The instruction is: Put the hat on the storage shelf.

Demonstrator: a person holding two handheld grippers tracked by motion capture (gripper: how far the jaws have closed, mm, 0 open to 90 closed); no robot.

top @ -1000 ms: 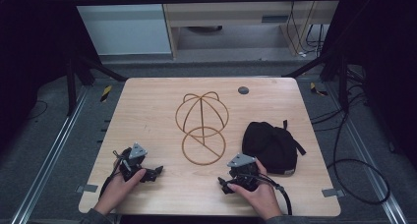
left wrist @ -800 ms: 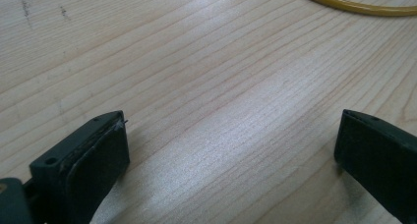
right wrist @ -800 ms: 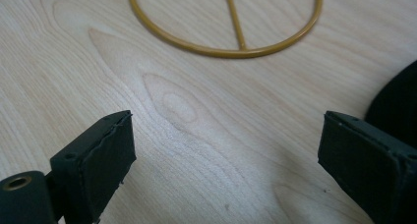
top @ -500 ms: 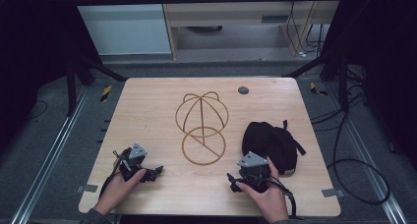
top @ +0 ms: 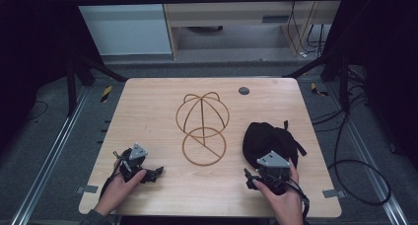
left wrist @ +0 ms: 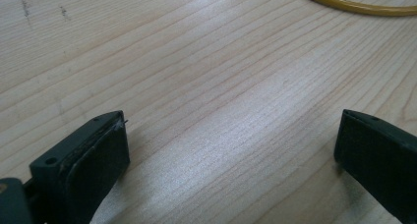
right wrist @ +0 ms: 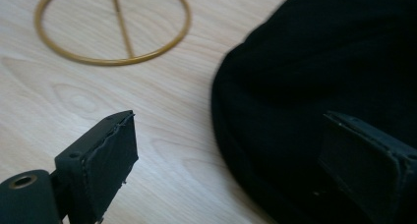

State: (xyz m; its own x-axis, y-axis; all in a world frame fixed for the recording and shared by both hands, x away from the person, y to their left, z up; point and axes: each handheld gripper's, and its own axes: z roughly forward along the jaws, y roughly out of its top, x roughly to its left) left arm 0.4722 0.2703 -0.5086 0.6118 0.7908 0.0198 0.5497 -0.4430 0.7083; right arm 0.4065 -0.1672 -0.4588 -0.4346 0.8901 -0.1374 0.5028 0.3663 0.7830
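A light wooden table (top: 148, 111) is seen from above, with a person's 2 hands coming in from the near edge, each holding a black 2-jaw gripper. A black fabric cap (top: 268, 138) with a loose strap lies on the right half of the table, toward the near side. The right gripper (top: 254, 178) sits just in front of the cap's near edge, at the near right of the table. In the right gripper view its jaws stand wide apart: 1 jaw is over bare wood, the other is over the cap's dark cloth (right wrist: 319, 86), and nothing is clamped between them. A thin golden wire stand (top: 202, 129), made of a flat ring with a rounded cage behind it, rests at the table's centre, left of the cap. The left gripper (top: 155, 171) rests at the near left, well apart from the cap, its jaws also wide over bare wood. A small dark round disc (top: 243, 91) sits near the far edge.
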